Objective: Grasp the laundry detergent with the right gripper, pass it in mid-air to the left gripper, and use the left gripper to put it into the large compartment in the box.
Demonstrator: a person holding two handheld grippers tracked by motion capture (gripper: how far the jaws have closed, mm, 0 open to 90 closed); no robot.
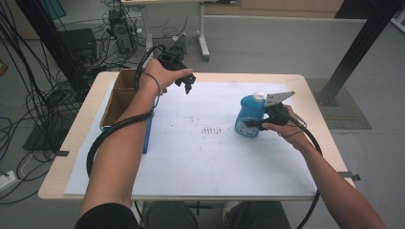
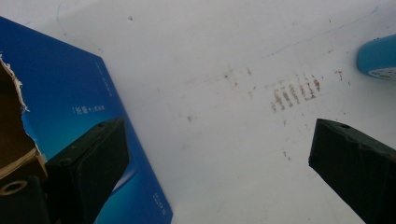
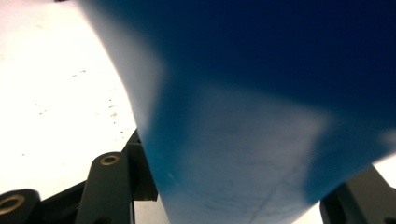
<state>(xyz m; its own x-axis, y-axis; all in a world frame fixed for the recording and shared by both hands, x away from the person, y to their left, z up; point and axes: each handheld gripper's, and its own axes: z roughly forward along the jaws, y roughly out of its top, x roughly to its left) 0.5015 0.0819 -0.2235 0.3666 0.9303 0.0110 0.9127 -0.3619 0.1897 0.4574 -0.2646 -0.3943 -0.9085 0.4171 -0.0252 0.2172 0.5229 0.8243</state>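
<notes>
Right, notes from my station. My right gripper (image 1: 252,123) sits at the right of the high frame, clamped on the blue bottle (image 1: 249,116), which has a white cap (image 1: 258,96) and stands roughly upright on the white sheet (image 1: 200,157) covering the table (image 1: 71,143). In the right gripper view the bottle (image 3: 261,121) crowds the lens, blurred, with a black jaw at each lower corner against its sides.

My left gripper (image 1: 187,86) hangs at upper centre-left of the high frame, over the sheet's far edge, jaws spread wide with nothing between them. The left gripper view confirms the gap: bare sheet (image 2: 205,154) with brown scuff marks (image 2: 294,91) between the two jaws.

A cardboard box (image 1: 119,98) with a blue side (image 2: 70,93) stands at the left of the sheet, just beside the left forearm. The sliver of blue at the upper right edge of the left gripper view is probably the bottle (image 2: 378,58), though I can't be sure.
</notes>
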